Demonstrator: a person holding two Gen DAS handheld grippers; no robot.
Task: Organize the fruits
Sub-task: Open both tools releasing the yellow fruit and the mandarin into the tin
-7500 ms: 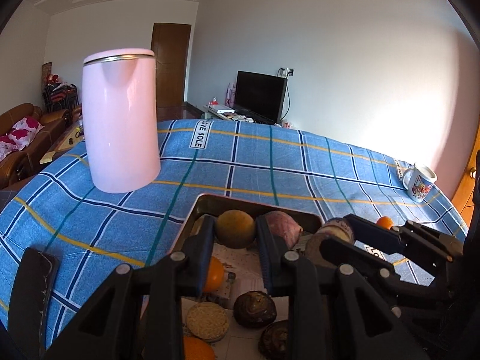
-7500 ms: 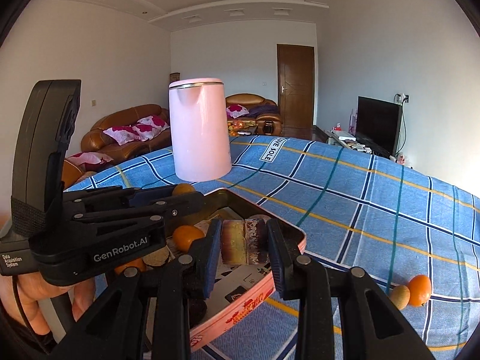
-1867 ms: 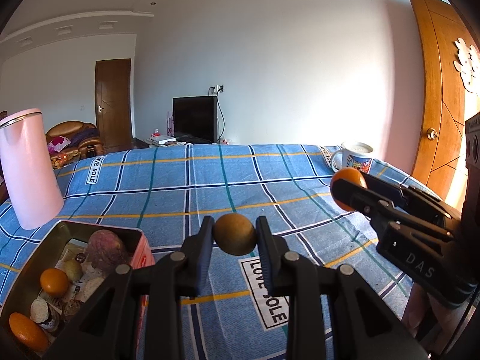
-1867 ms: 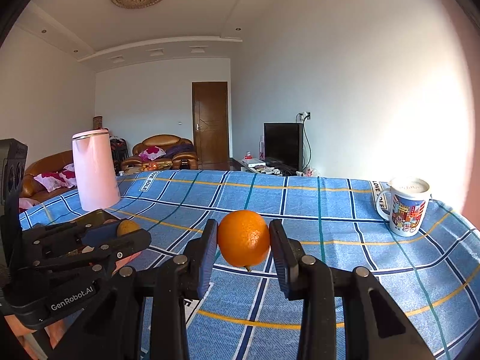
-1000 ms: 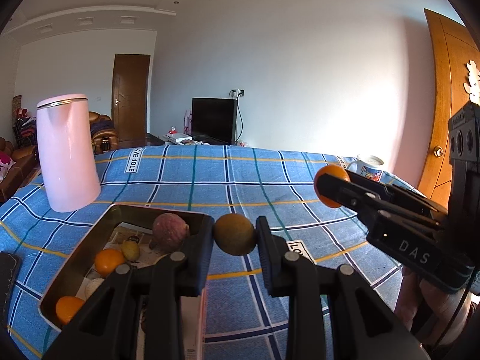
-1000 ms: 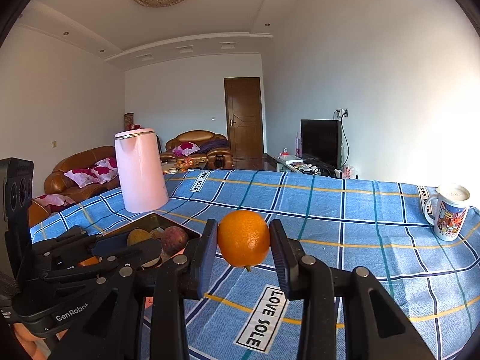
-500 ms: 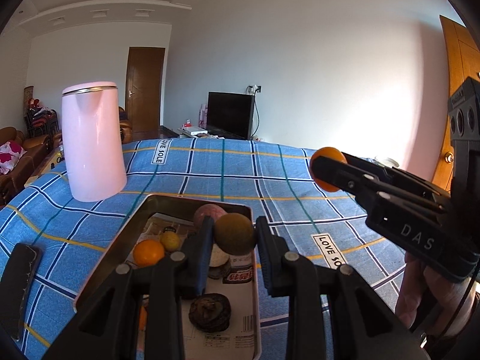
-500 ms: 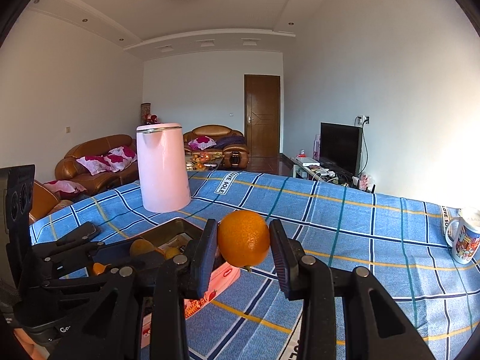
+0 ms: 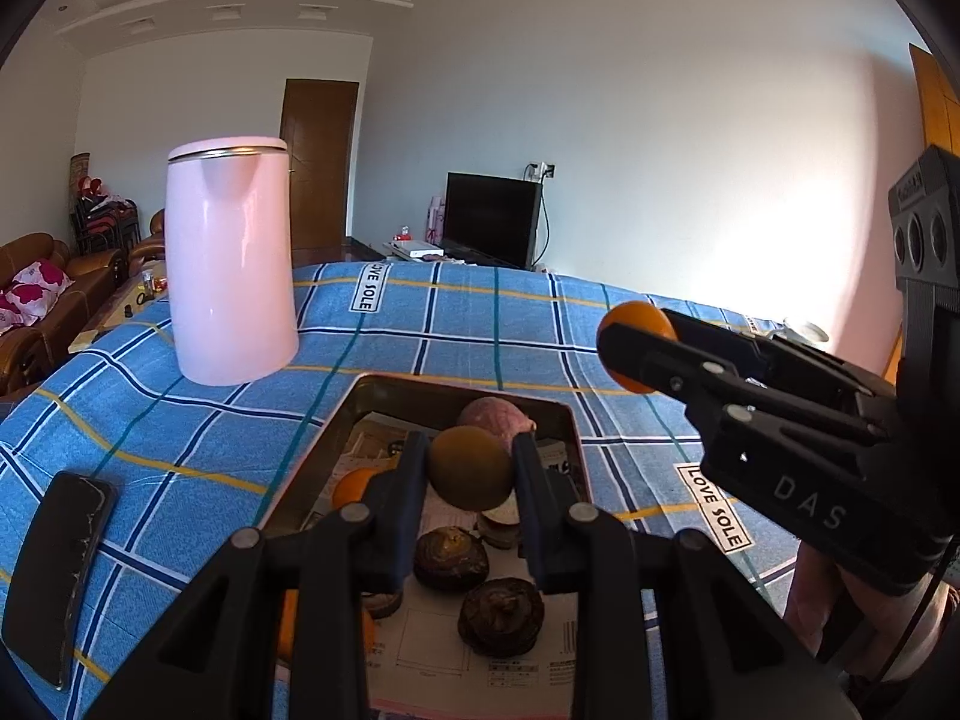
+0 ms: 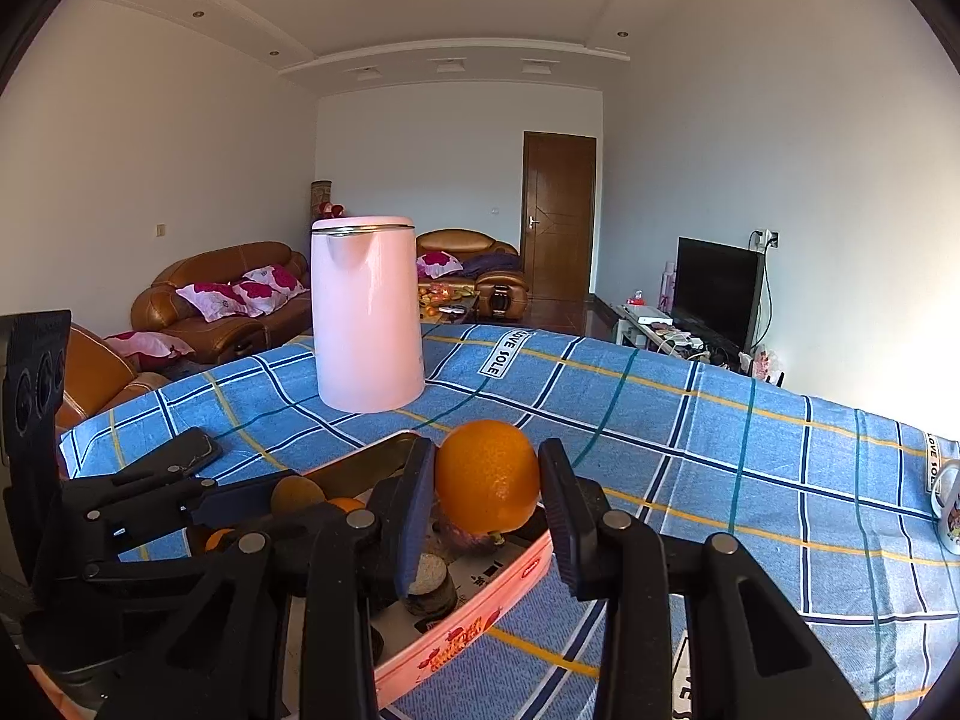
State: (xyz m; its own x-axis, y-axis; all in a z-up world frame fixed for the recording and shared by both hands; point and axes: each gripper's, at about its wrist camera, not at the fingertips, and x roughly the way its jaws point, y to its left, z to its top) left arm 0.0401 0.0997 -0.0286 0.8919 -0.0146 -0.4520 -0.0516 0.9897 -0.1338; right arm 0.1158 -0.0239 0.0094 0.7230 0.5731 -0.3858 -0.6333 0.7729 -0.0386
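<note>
My left claw [image 9: 469, 474] clamped a brown fruit [image 9: 470, 468] above the tin [image 9: 312, 468], while my right claw [image 10: 487, 489] pinched an orange [image 10: 486, 484] at its 2 o'clock edge.

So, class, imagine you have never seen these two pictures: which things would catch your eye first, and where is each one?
Most striking is the bright orange clamped in the right gripper, held above the near edge of the tin tray. Next is the tall pink kettle, standing upright on the blue checked tablecloth beyond the tray. The left gripper holds a brownish round fruit over the tray.
</note>
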